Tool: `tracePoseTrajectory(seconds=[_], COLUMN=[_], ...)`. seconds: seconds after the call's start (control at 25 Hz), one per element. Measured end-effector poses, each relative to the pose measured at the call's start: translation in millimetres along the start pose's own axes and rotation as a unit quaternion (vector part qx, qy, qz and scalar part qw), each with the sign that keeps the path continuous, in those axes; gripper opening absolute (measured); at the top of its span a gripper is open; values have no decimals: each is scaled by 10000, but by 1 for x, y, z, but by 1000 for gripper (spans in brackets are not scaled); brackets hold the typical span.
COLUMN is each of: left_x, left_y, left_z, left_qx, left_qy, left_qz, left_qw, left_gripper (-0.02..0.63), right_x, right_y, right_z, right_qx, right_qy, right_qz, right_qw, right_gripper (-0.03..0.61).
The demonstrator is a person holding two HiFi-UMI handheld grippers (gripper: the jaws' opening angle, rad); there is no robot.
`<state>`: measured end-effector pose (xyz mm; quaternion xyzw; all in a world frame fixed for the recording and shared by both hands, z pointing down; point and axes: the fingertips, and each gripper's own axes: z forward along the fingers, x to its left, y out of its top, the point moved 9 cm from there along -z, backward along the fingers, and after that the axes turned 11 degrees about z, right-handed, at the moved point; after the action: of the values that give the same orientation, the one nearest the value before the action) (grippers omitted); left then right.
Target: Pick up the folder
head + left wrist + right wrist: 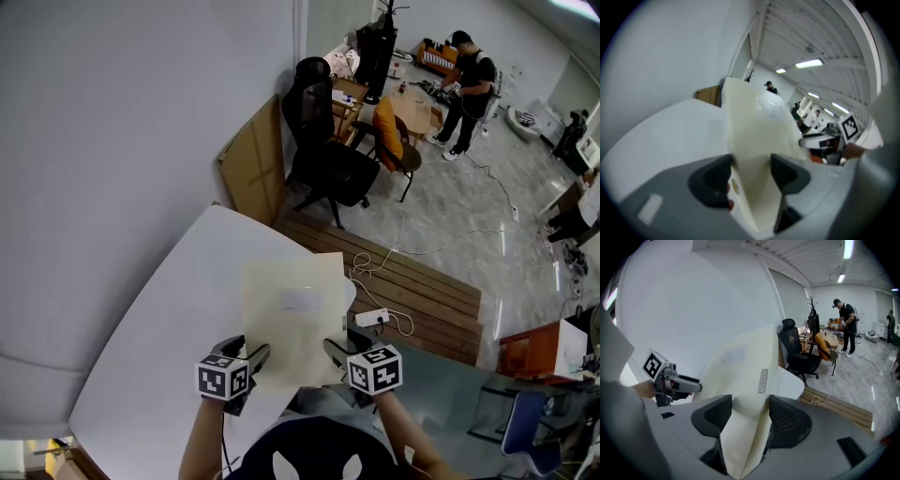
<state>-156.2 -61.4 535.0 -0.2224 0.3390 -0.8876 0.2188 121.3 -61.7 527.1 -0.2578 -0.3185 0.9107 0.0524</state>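
A pale cream folder [295,314] is held over the white table [159,319], its near edge toward me. My left gripper [255,360] is shut on its near left corner and my right gripper [334,353] on its near right corner. In the left gripper view the folder [757,136] runs up between the two dark jaws of the left gripper [751,176] and bows slightly. The right gripper view shows the folder [740,366] pinched in the right gripper [750,420], a metal clip strip [762,380] along its edge, and the left gripper [670,380] holding the other side.
The table's rounded far corner ends near a wooden platform [422,291] with a power strip [372,317] and cable. A black office chair [323,155], a cardboard sheet [253,173] against the wall and an orange-backed chair [394,141] stand beyond. A person [469,89] stands far off.
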Motion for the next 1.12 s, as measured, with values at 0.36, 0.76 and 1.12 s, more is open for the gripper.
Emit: tracePoseTrajectory(seconds=[0.36, 0.76, 1.12], left_x=[-9, -14, -15], left_y=[7, 14, 16], left_z=[-5, -14, -18], left_qx=[-288, -534, -611], left_qy=[130, 291, 351], left_qz=[29, 74, -2], left_qw=[9995, 9981, 9975], left_gripper=[261, 261, 261], right_x=[6, 12, 16], right_y=[8, 16, 21], right_z=[-13, -22, -26], right_qx=[-422, -714, -812], right_qy=[-84, -67, -49], right_qz=[-403, -668, -796], right_qw=[9983, 9952, 9935], right_gripper=[242, 242, 241])
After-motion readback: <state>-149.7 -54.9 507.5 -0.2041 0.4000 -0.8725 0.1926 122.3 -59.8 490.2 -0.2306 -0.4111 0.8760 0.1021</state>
